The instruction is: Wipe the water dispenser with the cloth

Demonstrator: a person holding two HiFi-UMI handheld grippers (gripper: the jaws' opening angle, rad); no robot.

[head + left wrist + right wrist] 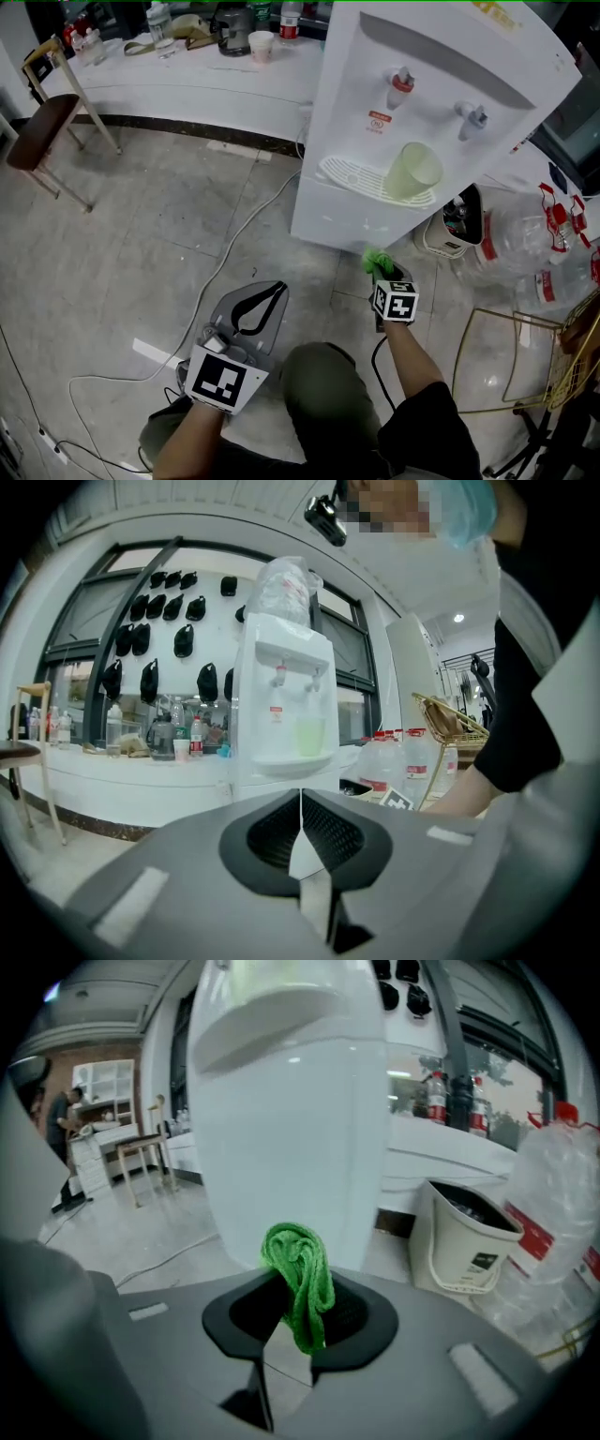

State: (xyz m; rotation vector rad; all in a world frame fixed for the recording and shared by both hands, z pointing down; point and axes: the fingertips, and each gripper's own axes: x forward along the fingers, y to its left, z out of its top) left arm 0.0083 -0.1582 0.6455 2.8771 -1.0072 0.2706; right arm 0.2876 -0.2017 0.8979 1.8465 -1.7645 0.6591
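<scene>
Head view: the right gripper (384, 278) is low in front of the water dispenser (349, 211), near its bottom front edge. Its jaws are clamped on a green cloth (378, 260). I can't tell from here whether the cloth touches the cabinet. The left gripper (268, 298) hangs apart over the floor, w/ nothing in it. A pale green cup (412, 170) sits on the drip tray (349, 176) under the taps.

Left gripper view: jaws pressed together, empty. The dispenser stands across the room w/ a clear bottle (281, 588) on top.

Right gripper view: the cloth is pinched at its middle, so a bunched loop pokes out above the jaws and a tail hangs below. The dispenser's white front fills the view just behind it.

Handling (a judgement): the cloth looks soft, light and limp, prob. knit or microfibre. The free loop should flatten and drag when pressed, so the mid-pinch suits wiping. The dispenser is smooth, glossy, stiff plastic, white w/ red and grey taps. It needs only light pressure. The cup is loose and could be knocked if the wipe reaches the tray.
</scene>
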